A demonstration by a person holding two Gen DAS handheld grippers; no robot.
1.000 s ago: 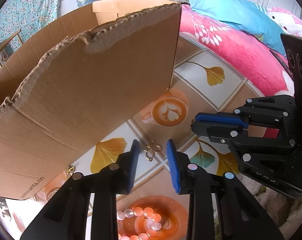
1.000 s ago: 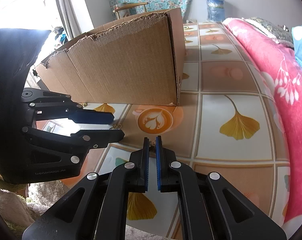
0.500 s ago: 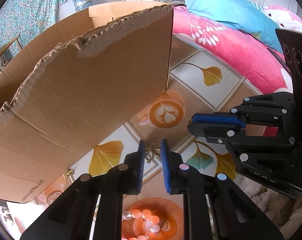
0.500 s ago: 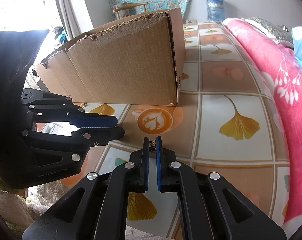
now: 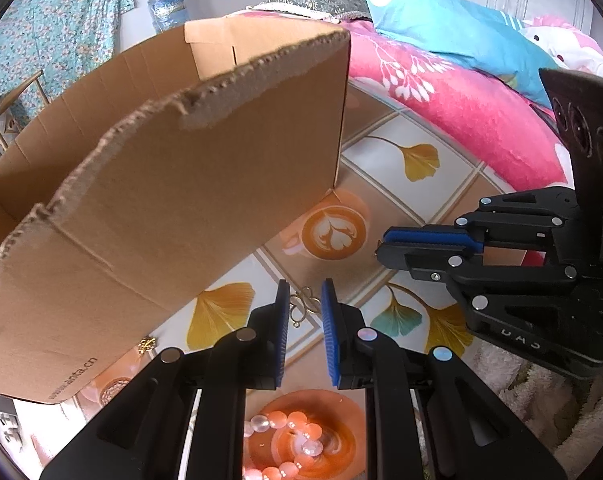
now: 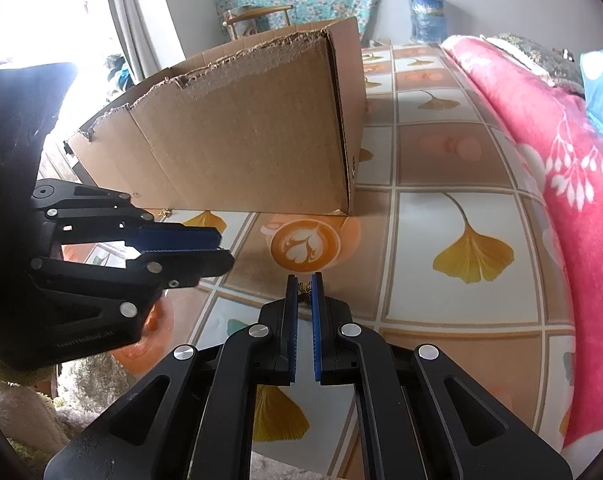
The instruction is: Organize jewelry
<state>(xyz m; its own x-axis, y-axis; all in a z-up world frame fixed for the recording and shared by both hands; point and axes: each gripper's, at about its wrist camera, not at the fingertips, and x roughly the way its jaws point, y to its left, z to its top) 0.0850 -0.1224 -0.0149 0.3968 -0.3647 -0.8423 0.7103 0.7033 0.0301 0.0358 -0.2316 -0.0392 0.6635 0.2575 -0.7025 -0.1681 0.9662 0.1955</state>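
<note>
Nearest to us, seen from the left wrist, a pink bead bracelet point(image 5: 289, 440) lies on the patterned tablecloth point(image 5: 385, 168), below and behind the left gripper point(image 5: 304, 300). Its jaws have just been closing — the blue pads point(image 5: 330, 320) now flank a small gold earring point(image 5: 303, 304) lying on the cloth, the left pad at the earring's edge and the right one a sliver short; we cannot tell whether they press it yet. A second gold trinket point(image 5: 146, 345) rests at the foot of the cardboard box point(image 5: 173, 184).

From the right wrist, the right gripper point(image 6: 304, 286) has its pads drawn nearly together on a tiny gold piece point(image 6: 304, 289) at their tips. Beyond stands the open-topped box with its torn rim, and at the far edge a pink floral blanket point(image 6: 541, 140).
</note>
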